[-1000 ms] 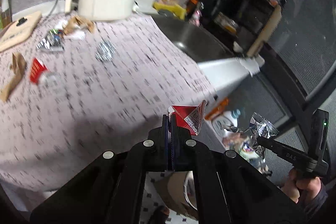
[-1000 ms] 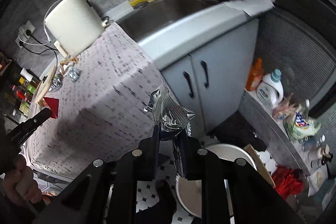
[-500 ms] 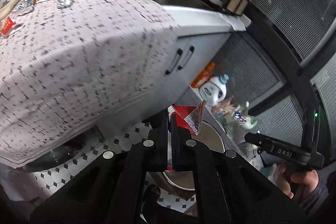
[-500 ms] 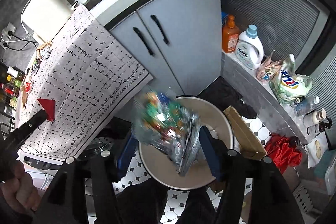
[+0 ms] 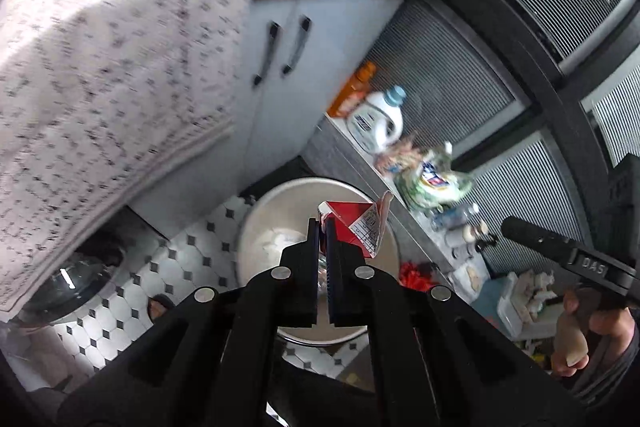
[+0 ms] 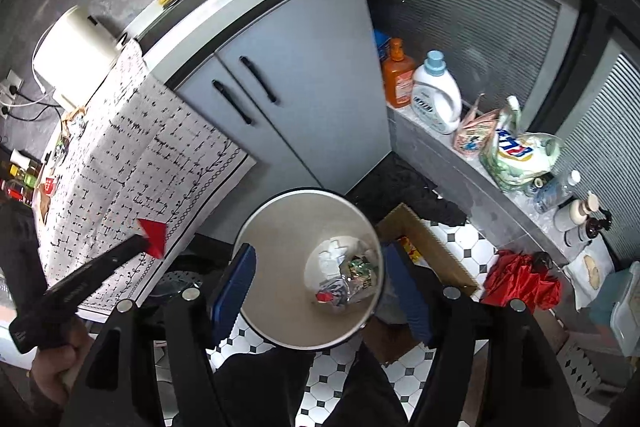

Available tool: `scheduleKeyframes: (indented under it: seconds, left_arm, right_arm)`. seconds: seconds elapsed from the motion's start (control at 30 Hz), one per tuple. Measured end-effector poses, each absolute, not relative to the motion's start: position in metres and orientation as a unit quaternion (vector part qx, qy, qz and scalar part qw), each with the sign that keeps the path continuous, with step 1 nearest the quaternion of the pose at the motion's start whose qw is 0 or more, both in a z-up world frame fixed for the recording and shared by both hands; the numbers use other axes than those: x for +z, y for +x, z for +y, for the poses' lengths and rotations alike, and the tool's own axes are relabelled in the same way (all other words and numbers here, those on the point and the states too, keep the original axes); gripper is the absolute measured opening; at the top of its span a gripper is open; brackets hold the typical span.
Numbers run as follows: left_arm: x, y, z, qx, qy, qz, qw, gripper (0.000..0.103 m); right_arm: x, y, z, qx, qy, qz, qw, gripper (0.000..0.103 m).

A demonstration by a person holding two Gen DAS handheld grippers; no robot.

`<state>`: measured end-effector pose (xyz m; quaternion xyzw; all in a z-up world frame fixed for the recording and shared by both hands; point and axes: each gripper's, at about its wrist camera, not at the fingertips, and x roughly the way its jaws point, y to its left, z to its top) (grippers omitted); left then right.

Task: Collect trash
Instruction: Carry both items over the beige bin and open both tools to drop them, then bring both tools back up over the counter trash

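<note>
My left gripper (image 5: pixel 323 227) is shut on a red wrapper (image 5: pixel 354 227) and holds it above the round white trash bin (image 5: pixel 256 227) on the floor. In the right wrist view the left gripper shows at the left with the red wrapper (image 6: pixel 154 235) in its tip. My right gripper (image 6: pixel 324 275) is open and empty, directly above the bin (image 6: pixel 280 235). The silver foil snack bag (image 6: pixel 348 283) lies at the bin's bottom among other wrappers. The right gripper's tip shows in the left wrist view (image 5: pixel 520 229).
A table with a patterned cloth (image 6: pixel 132 155) stands left of the bin; more trash lies on it at the far end. Grey cabinet doors (image 6: pixel 288 99) stand behind. A cardboard box (image 6: pixel 424 251), detergent bottles (image 6: pixel 434 95) and bags sit on the right ledge.
The right gripper opened and the foil snack bag dropped into the bin. The left gripper swung from the table to above the bin with the red wrapper.
</note>
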<state>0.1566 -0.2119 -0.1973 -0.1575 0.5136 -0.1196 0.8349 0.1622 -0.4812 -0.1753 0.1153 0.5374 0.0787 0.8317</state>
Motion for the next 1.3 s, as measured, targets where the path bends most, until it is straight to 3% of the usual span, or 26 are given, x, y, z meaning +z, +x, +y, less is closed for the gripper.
scheduleKeyframes:
  seconds: [0.07, 0.1, 0.13, 0.23, 0.33, 0.4, 0.57, 1.3]
  left_arm:
    - [-0.199, 0.159, -0.218, -0.125, -0.157, 0.517, 0.832, 0.036]
    - [-0.198, 0.16, -0.22, -0.124, -0.157, 0.514, 0.834, 0.056]
    - [-0.196, 0.16, -0.221, -0.124, -0.157, 0.509, 0.837, 0.066]
    - [-0.189, 0.16, -0.218, -0.12, -0.151, 0.5, 0.844, 0.076]
    - [-0.18, 0.158, -0.203, -0.105, -0.149, 0.49, 0.853, 0.084]
    - [-0.174, 0.154, -0.189, -0.089, -0.15, 0.482, 0.859, 0.087]
    - [-0.156, 0.144, -0.153, -0.044, -0.157, 0.465, 0.87, 0.094]
    - [-0.095, 0.053, 0.053, 0.177, -0.223, 0.372, 0.884, 0.096]
  right_arm:
    - [-0.173, 0.16, -0.489, 0.073, 0.116, 0.536, 0.833, 0.068]
    - [-0.172, 0.159, -0.492, 0.071, 0.117, 0.536, 0.833, 0.069]
    - [-0.173, 0.159, -0.494, 0.069, 0.12, 0.536, 0.833, 0.069]
    - [-0.172, 0.16, -0.496, 0.068, 0.125, 0.537, 0.831, 0.069]
    - [-0.168, 0.164, -0.489, 0.078, 0.124, 0.532, 0.834, 0.078]
    - [-0.163, 0.168, -0.479, 0.086, 0.119, 0.523, 0.839, 0.086]
    - [-0.151, 0.179, -0.444, 0.109, 0.104, 0.506, 0.849, 0.095]
    - [-0.101, 0.219, -0.22, 0.284, 0.034, 0.448, 0.847, 0.095]
